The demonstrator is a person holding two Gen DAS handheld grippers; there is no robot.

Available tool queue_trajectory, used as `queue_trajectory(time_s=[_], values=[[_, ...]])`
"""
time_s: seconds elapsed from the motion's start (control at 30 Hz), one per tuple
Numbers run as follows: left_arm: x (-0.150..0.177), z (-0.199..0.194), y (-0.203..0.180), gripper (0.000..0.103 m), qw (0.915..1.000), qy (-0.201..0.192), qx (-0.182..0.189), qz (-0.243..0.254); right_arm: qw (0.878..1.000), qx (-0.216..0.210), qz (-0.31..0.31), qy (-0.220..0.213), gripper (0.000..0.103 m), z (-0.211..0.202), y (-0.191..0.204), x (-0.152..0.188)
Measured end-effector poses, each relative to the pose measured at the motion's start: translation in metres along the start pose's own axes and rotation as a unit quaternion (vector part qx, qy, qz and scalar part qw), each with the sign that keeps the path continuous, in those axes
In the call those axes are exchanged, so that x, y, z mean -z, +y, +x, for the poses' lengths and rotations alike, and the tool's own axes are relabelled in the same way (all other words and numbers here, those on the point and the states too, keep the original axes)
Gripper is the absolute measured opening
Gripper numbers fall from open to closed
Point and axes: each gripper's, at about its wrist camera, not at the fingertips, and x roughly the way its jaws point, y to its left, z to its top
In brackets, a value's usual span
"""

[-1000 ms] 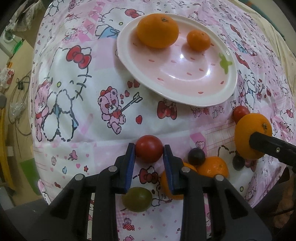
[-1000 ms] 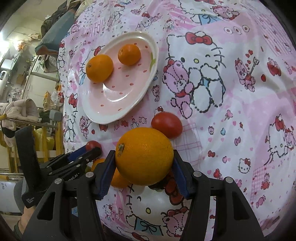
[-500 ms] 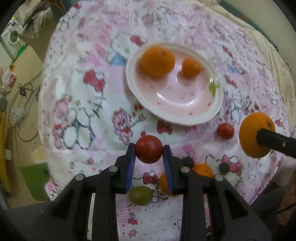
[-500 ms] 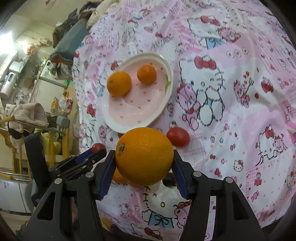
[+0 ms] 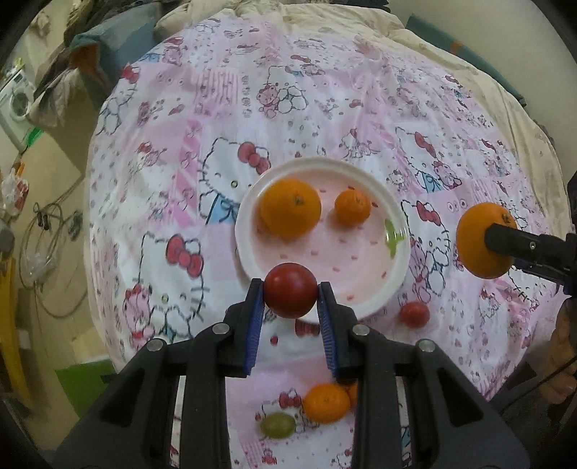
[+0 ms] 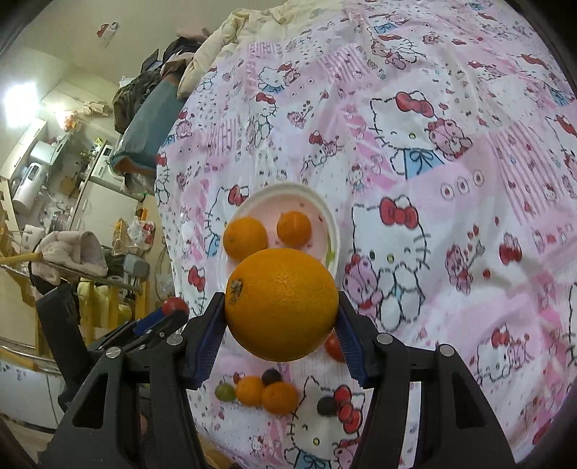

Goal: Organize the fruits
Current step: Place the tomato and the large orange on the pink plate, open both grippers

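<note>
My left gripper (image 5: pixel 290 293) is shut on a dark red tomato (image 5: pixel 290 295) and holds it high above the near rim of the pink plate (image 5: pixel 360 267). The plate holds a large orange (image 5: pixel 290 209) and a small mandarin (image 5: pixel 352 208). My right gripper (image 6: pixel 281 317) is shut on a big orange (image 6: pixel 281 305), raised above the bed; it shows at the right in the left wrist view (image 5: pixel 481 240). The plate (image 6: pixel 333 231) lies beyond it. A red tomato (image 5: pixel 414 314), mandarins (image 5: pixel 326 403) and a green grape (image 5: pixel 277 425) lie on the sheet below.
The pink cartoon-print sheet (image 5: pixel 324 108) covers a bed. Two dark grapes (image 6: pixel 272 377) and two mandarins (image 6: pixel 279 397) lie near its front edge. A bundled cream duvet (image 5: pixel 288 14) is at the far end. Furniture and clutter (image 6: pixel 72 216) stand off the left side.
Both grippers have risen well above the bed with their fruit. The plate and the loose fruits now look smaller and farther below.
</note>
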Motion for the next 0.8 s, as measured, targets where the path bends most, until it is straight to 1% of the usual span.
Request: queue_trajectory(time_s=[0.17,0.27,0.33,0.47,0.67,0.8], values=[[-0.009,0.016,0.003,0.025,0.9999,0.009,-0.002,-0.005,1.0,-0.004,0.001,0.016,0.06,0.016,-0.001,-0.017],[-0.01,0.027,0.004,0.025,0.9999,0.012,0.002,-0.008,1.0,0.002,0.004,0.029,0.06,0.035,-0.003,-0.024],[-0.011,0.034,0.006,0.025,0.9998,0.014,0.011,-0.013,0.999,0.005,0.009,0.042,0.06,0.047,-0.005,-0.025],[-0.014,0.047,0.006,0.025,0.9995,0.024,0.013,-0.011,0.998,0.014,0.007,0.062,0.06,0.075,-0.003,-0.029],[-0.015,0.066,0.01,0.025,0.9986,0.049,0.015,-0.014,0.996,0.013,0.01,0.086,0.06,0.109,0.003,-0.03],[-0.016,0.077,0.012,0.026,0.9977,0.065,0.017,-0.008,0.995,0.009,0.015,0.099,0.06,0.124,0.002,-0.031]])
